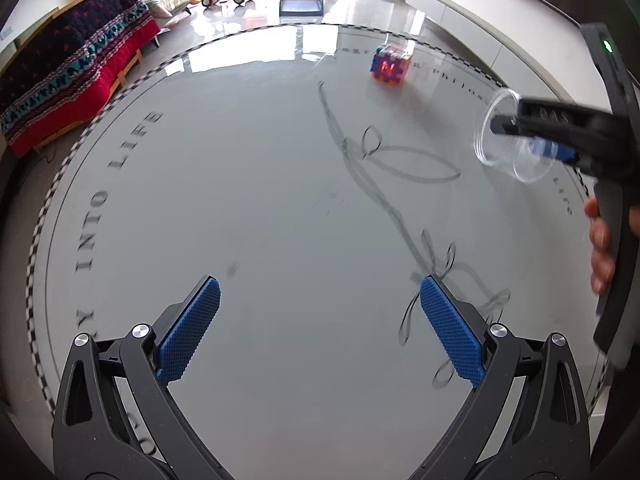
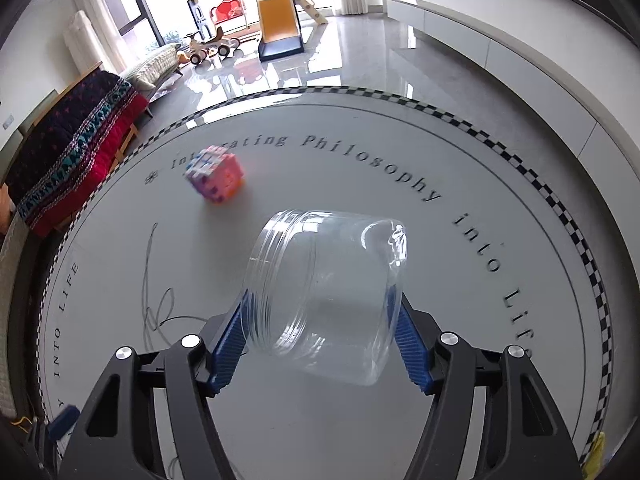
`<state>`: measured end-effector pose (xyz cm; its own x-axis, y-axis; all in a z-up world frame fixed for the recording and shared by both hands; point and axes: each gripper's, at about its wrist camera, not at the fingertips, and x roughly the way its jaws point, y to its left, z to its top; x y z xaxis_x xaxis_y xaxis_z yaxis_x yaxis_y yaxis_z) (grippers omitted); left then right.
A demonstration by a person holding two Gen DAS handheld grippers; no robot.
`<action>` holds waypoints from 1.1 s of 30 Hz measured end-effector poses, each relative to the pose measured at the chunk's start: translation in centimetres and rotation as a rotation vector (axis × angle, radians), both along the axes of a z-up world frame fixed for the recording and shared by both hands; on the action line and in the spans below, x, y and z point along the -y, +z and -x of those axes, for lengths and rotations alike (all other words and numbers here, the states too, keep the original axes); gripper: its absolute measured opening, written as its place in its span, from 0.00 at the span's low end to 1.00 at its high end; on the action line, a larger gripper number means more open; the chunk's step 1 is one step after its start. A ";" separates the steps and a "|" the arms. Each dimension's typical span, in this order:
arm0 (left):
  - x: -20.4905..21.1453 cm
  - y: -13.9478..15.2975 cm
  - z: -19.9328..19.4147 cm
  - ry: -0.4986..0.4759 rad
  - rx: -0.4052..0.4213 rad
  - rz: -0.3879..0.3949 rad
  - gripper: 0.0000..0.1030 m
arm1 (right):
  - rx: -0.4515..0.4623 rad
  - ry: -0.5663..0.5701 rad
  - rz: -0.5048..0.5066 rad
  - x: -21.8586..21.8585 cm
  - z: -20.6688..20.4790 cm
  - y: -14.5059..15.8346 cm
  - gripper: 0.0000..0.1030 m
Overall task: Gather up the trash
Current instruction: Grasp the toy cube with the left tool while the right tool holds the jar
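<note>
Right tool (image 2: 324, 336) is clamping a clear plastic jar (image 2: 324, 300) between its blue pads (image 2: 230, 344), the jar lying on its side in the grip with its threaded mouth turned to the left and its body lifted off the counter (image 2: 360, 168). Left tool (image 1: 320, 320) is hanging spread wide over bare grey surface, gripping nothing. From the left wrist view, the right tool is showing at the right edge, carrying the jar in the air, with the person's fingers (image 1: 600, 248) wrapped round its handle.

Further out, a colourful block cube (image 2: 216, 178) is sitting on the counter near the printed lettering, well apart from both tools. Beyond the counter's checkered rim, a sofa (image 2: 76, 148) and a children's slide (image 2: 278, 20) are standing on the glossy floor.

Judging by this, one piece of trash is picked up but not yet dropped anywhere; no bin is showing in either view. Whether the cube counts as trash is unclear.
</note>
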<state>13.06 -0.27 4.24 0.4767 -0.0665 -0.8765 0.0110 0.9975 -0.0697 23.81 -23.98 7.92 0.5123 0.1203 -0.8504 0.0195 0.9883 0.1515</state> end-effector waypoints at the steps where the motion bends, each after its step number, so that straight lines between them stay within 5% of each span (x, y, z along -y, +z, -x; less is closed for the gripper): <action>1: 0.3 0.1 -0.6 -0.002 0.002 0.000 0.94 | 0.003 -0.001 0.000 0.3 -0.1 0.1 0.66; 15: 5.3 -1.1 -10.4 -0.028 -0.004 -0.032 0.94 | 0.027 0.027 0.028 4.5 -2.2 1.0 0.66; 33: 6.7 -1.4 -22.4 -0.061 0.050 -0.046 0.94 | 0.038 0.067 0.054 4.2 -5.3 -0.2 0.66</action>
